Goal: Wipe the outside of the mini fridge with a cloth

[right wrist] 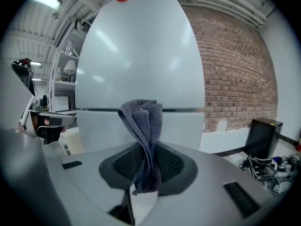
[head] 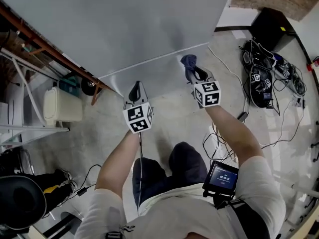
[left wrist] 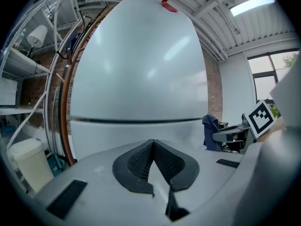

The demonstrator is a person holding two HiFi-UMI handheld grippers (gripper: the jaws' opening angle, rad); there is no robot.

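A bare concrete floor [head: 174, 126] carries the white mini fridge [head: 124, 29], standing upright. To its left sits a cream lidded bin [head: 62, 105]. To its right a black box [head: 271, 26] stands by the brick wall, a tangle of cables and gear [head: 264, 78] beside it. A thin white cable [head: 227, 71] trails across the concrete.

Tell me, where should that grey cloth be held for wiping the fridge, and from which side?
By its bunched lower end, as the right gripper pinches the cloth now, coming from the side away from the fridge. The loose folded end then sticks out past the jaws, so fabric rather than plastic should meet the fridge.
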